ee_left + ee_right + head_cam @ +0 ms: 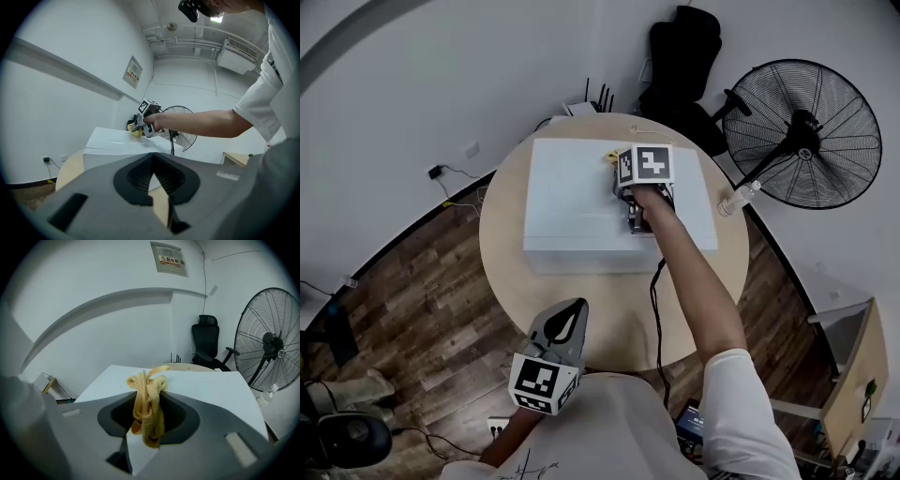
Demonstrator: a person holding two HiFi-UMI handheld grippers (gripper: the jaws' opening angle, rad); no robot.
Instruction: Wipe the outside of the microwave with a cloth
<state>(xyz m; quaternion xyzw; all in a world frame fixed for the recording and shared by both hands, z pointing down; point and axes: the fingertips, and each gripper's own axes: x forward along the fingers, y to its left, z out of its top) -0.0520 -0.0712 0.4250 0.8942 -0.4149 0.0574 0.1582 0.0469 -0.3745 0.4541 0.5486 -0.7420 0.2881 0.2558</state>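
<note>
Two risks we are flagging: the cloth (147,401), bunched into a narrow yellow twist in the clamped right gripper (146,427), could pull free under pressure, and the microwave (581,202) could slide, since the left gripper (154,190), jaws together and empty, is hanging well back. We are seeing the microwave as a plain white box on the round table (502,248), with the cloth over the far part of its top.

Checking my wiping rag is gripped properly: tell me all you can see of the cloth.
The cloth is yellow, soft and ribbed-looking, bunched into a rope-like twist. The right gripper pinches its middle, loops sticking out ahead, an end hanging below. It sits over the top of the white microwave, near the far edge; contact unclear.
</note>
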